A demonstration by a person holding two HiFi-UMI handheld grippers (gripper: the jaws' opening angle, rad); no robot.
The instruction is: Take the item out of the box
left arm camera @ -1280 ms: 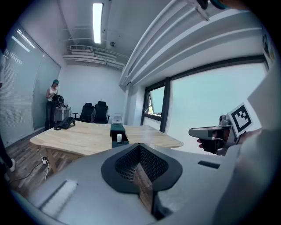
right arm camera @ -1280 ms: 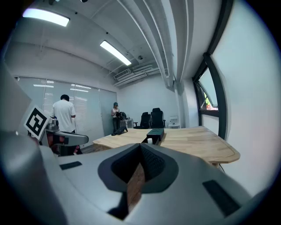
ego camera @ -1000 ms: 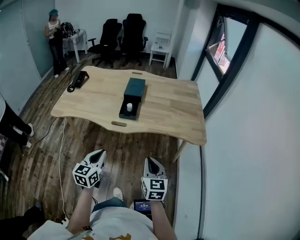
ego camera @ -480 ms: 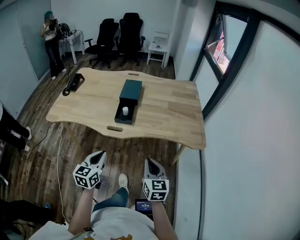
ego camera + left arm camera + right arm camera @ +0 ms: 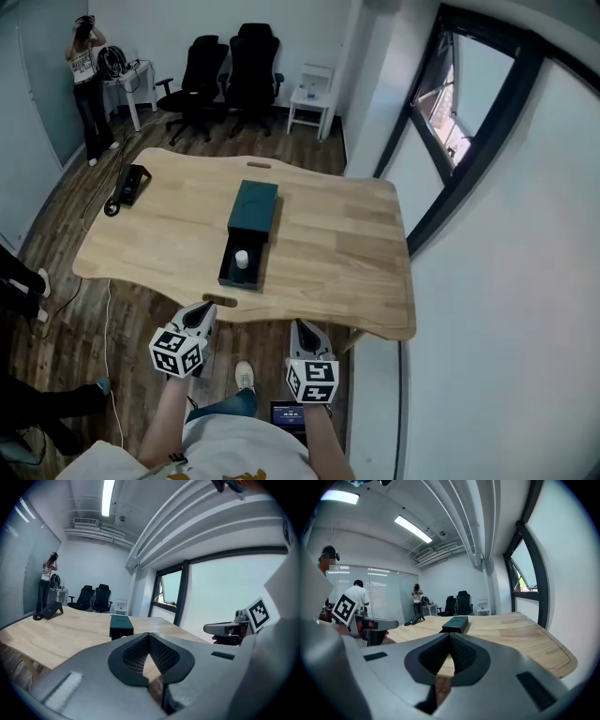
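A dark green box lies in the middle of the wooden table. Its drawer is slid out toward me and holds a small white item. Both grippers hang in front of the table's near edge, well short of the box. My left gripper is shut with nothing in it, and my right gripper is also shut and empty. The left gripper view shows the jaws meeting, with the box beyond them. The right gripper view likewise shows the jaws together below the box.
A black device with a cable lies at the table's left end. Two black office chairs and a white side table stand behind the table. A person stands at the back left. A window wall runs along the right.
The table and box have come nearer and lower in the head view as I step toward them. Both grippers stay shut in the same place below me.
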